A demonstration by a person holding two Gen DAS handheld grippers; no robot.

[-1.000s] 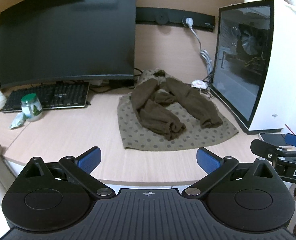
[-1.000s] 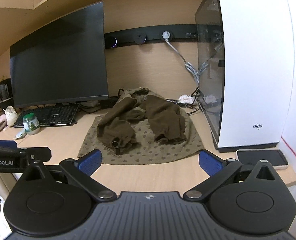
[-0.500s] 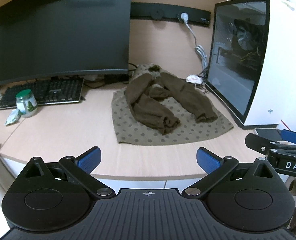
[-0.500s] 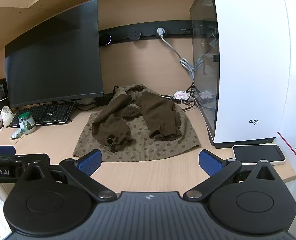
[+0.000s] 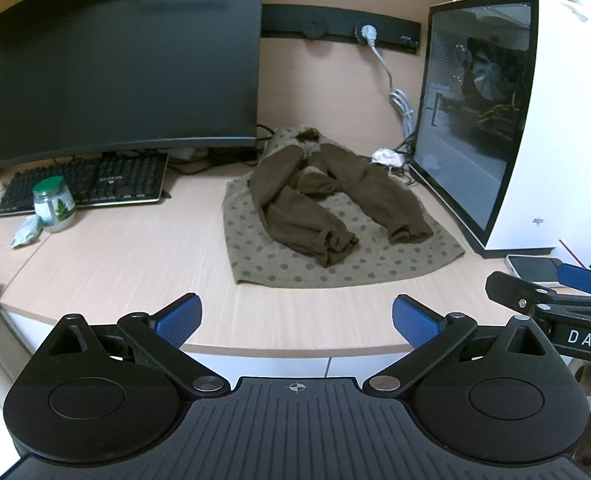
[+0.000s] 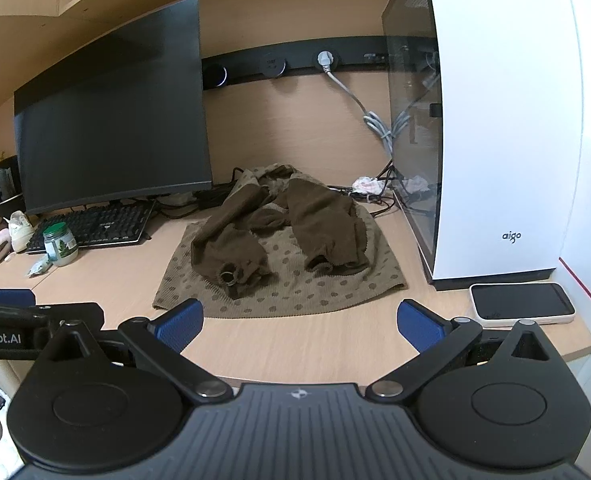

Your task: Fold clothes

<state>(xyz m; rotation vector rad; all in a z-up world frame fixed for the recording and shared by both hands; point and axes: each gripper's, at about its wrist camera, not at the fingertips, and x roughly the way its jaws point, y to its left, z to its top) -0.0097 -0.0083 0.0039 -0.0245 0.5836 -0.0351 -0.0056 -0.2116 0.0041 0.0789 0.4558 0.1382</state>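
Nearest to me, the left gripper (image 5: 295, 320) hung over the front edge of the desk (image 5: 135, 264), its blue-padded fingers (image 5: 177, 320) spread wide and holding nothing. The right gripper (image 6: 299, 322) sat alongside it at the same edge, its own blue pads (image 6: 419, 326) just as far apart and equally empty. Each one showed at the margin of the other's view.

A little further in, on the right, a phone (image 6: 521, 304) lay flat near the desk edge, just in front of the white computer case (image 6: 503, 140).

In the middle of the desk lay the garment (image 5: 335, 240): a dotted olive top spread flat on the wood, well apart from both grippers. Its two darker brown sleeves (image 5: 299, 216) were crossed in over the body, cuffs pointing toward the front, the collar end bunched toward the wall.

Off to the left stood a small green-lidded jar (image 5: 54, 204) with a crumpled wrapper (image 5: 25, 232) beside it, and behind them a black keyboard (image 5: 91, 184). Farther back rose the dark curved monitor (image 5: 127, 72), and along the wall ran a black socket strip (image 5: 339, 34) with a grey cable (image 5: 395, 92) hanging from it.
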